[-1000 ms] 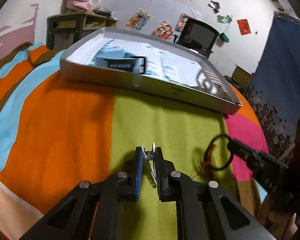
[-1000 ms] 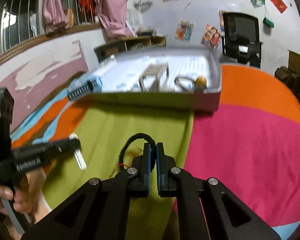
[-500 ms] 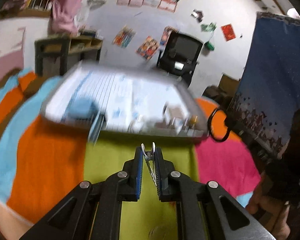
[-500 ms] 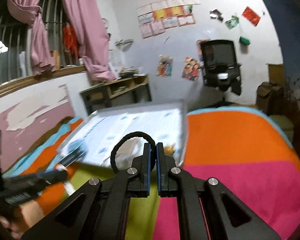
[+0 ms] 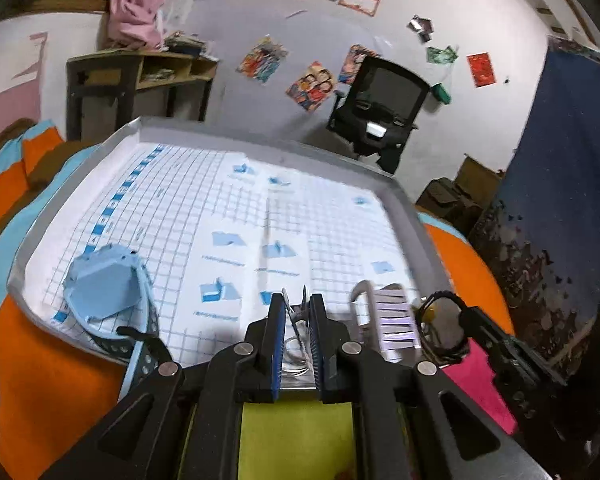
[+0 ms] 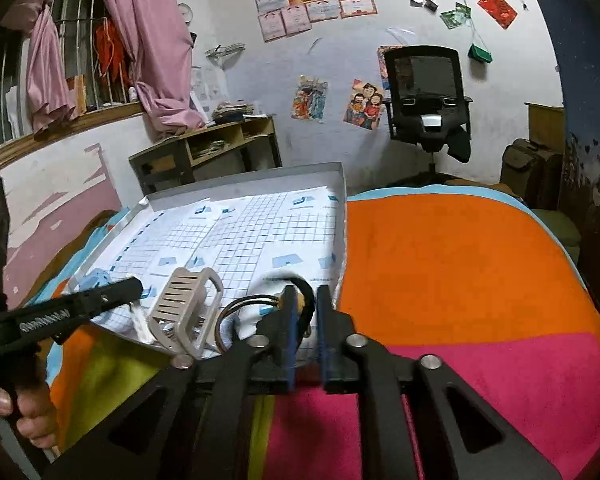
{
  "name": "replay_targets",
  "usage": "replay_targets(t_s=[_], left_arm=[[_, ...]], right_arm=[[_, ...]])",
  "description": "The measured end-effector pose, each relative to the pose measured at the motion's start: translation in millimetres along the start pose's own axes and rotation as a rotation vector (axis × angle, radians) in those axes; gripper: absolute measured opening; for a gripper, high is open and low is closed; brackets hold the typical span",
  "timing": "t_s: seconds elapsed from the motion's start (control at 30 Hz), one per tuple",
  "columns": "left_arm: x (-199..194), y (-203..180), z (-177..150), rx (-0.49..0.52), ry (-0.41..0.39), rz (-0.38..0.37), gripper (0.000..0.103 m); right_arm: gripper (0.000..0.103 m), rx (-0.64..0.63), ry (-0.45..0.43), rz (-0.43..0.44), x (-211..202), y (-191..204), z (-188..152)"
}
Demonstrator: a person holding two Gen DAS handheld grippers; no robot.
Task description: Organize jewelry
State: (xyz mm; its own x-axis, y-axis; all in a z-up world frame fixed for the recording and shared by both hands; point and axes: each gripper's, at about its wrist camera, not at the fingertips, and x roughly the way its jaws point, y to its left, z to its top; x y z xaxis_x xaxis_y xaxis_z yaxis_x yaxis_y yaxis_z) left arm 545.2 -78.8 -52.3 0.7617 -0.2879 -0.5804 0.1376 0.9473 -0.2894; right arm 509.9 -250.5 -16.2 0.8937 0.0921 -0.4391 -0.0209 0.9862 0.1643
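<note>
Bedspread of orange, green and pink, with both grippers now over the near edge of the tray [image 5: 404,196].

Left gripper [image 5: 296,312] still pinches the metal clip [image 5: 294,312]; right gripper [image 6: 303,312] has parted its fingers, leaving the black bracelet [image 6: 300,284] in the tray beside the beige clip [image 6: 188,308].

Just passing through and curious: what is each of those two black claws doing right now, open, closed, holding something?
Left gripper: jaws nearly closed, pinching a small metal clip.
Right gripper: jaws open, black hair tie loose between them.
</note>
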Motion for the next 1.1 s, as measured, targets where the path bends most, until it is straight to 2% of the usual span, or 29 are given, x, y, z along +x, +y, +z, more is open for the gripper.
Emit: replay_targets(t_s=[0.03,0.1,0.17,0.23,0.3,0.37,0.43,0.5,0.53,0.6,0.73,0.8,0.87,1.1], left_arm=[[0,1,-2,0.002,0.006,0.005,0.011],[-5,2,-4,-0.004,0.002,0.014,0.014],[-16,2,-8,-0.011,-0.025,0.014,0.025],[-28,1,-12,-0.014,-0.057,0.010,0.050],[-49,-1,-17,-0.023,-0.107,0.006,0.064],[-70,-4,-21,-0.018,-0.154,-0.002,0.068],[-92,-7,-25,-0.014,-0.193,-0.002,0.081],[-118,-10,-33,-0.001,-0.239,0.000,0.090],[-132,-12,-39,0.007,-0.263,0.012,0.096],[-160,-13,-50,0.012,-0.305,0.033,0.102],[-204,-14,-75,0.008,-0.338,0.052,0.103],[-224,-19,-87,0.042,-0.349,0.067,0.103],[-245,-24,-100,0.079,-0.344,0.084,0.103],[-295,-18,-155,0.088,-0.325,0.139,0.103]], right_arm=[[0.035,0.003,-0.006,0.002,-2,-1,0],[0.046,0.001,-0.039,0.000,-11,0,0],[0.046,-0.004,-0.054,-0.006,-21,0,0],[0.046,-0.008,-0.078,-0.016,-37,1,0],[0.046,-0.017,-0.109,-0.029,-57,2,-1],[0.054,-0.019,-0.138,-0.032,-78,0,-2],[0.065,-0.032,-0.178,-0.041,-101,1,-1],[0.068,-0.029,-0.212,-0.039,-128,3,-1],[0.074,-0.023,-0.220,-0.035,-138,3,-2],[0.083,-0.012,-0.246,-0.031,-167,5,-12],[0.093,-0.013,-0.277,-0.020,-214,11,-35],[0.095,-0.019,-0.279,-0.016,-236,15,-46],[0.102,-0.016,-0.281,-0.015,-254,20,-57],[0.102,0.002,-0.243,-0.044,-304,24,-95]])
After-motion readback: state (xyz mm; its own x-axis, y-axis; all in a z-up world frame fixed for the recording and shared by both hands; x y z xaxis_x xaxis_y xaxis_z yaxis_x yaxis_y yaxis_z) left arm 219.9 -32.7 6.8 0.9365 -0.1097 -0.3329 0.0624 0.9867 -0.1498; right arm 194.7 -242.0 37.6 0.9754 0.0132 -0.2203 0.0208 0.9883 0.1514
